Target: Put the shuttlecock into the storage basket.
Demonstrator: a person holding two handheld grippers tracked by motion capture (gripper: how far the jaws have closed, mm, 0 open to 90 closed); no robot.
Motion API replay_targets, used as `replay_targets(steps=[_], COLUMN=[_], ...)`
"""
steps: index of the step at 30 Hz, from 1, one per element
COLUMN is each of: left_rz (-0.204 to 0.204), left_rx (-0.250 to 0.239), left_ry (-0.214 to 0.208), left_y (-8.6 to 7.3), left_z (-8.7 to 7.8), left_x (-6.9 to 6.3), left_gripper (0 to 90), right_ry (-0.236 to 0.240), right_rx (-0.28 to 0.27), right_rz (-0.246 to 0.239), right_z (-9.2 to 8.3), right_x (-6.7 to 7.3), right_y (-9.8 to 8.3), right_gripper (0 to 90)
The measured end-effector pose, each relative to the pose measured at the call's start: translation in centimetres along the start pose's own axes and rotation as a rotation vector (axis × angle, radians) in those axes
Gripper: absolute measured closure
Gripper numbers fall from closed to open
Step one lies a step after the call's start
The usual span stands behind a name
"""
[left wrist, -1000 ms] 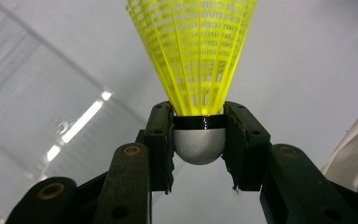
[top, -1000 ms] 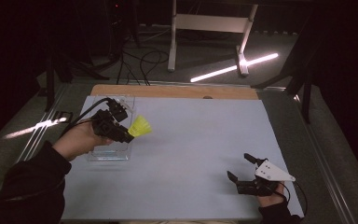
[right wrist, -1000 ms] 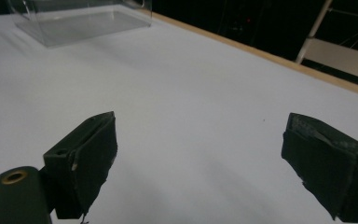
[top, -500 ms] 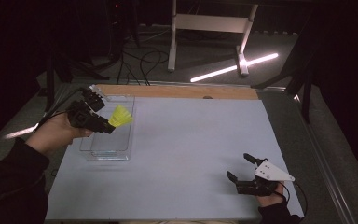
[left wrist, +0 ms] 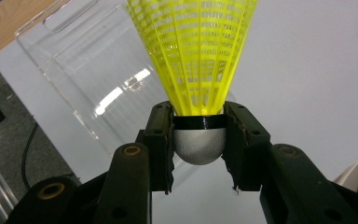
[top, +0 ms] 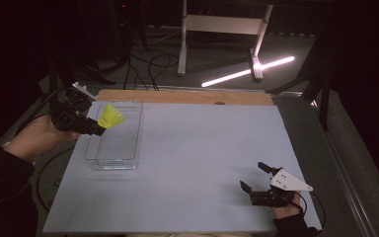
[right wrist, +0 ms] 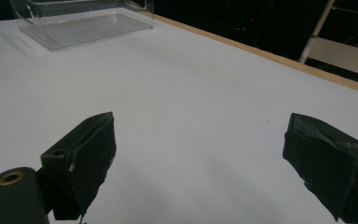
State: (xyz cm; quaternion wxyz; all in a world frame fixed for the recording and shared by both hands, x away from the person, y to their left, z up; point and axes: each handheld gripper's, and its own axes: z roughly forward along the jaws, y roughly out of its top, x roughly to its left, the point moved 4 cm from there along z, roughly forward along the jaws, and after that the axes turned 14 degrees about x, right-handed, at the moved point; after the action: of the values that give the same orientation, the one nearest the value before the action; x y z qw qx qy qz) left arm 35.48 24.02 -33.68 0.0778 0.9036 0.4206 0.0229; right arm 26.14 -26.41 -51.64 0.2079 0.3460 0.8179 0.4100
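- Left gripper (top: 94,129), held in a hand at the left edge of the desk (top: 187,163), is clamped on a yellow shuttlecock (top: 110,116).
- Left gripper view: the two black jaws press on either side of the shuttlecock's (left wrist: 196,70) rounded grey-white base, at the black band; the yellow mesh skirt flares away from the jaws.
- High view: the shuttlecock hangs in the air over the far left corner of a clear plastic tray (top: 128,160), skirt pointing toward the desk's far side; it touches neither tray nor desk as far as can be seen.
- The tray (left wrist: 74,70) lies flat on the white desk surface, near the left edge, long side running toward the far edge; nothing seen inside.
- Right gripper (top: 254,182) rests low at the near right corner of the desk, well apart from the tray.
- Right gripper view: jaws stand wide apart, bare white desk (right wrist: 191,93) between them, nothing gripped; the tray (right wrist: 88,21) sits far off at the top left.
- A wooden strip (top: 187,97) runs along the desk's far edge.
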Motion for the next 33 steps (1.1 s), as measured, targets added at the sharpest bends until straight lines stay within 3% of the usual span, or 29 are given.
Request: replay_targets(steps=[13, 25, 33], left_rz=[-0.065, -0.125, -0.129], left_rx=[0.01, 0.007, 0.015], left_ry=[-0.004, -0.028, -0.041], left_y=[-1.6, -3.1, -3.3], left_z=[1.0, 3.5, 5.8], left_x=[1.5, 2.9, 3.3], left_gripper=[65.6, 65.6, 65.6], right_ry=[0.009, 0.017, 0.018], right_rx=[0.002, 0.013, 0.019], right_rz=[-0.003, -0.003, -0.005], right_z=[0.1, 0.2, 0.2], right_x=[0.0, 0.1, 0.2], right_y=[0.0, -0.1, -0.1], right_gripper=[9.6, 9.7, 9.7])
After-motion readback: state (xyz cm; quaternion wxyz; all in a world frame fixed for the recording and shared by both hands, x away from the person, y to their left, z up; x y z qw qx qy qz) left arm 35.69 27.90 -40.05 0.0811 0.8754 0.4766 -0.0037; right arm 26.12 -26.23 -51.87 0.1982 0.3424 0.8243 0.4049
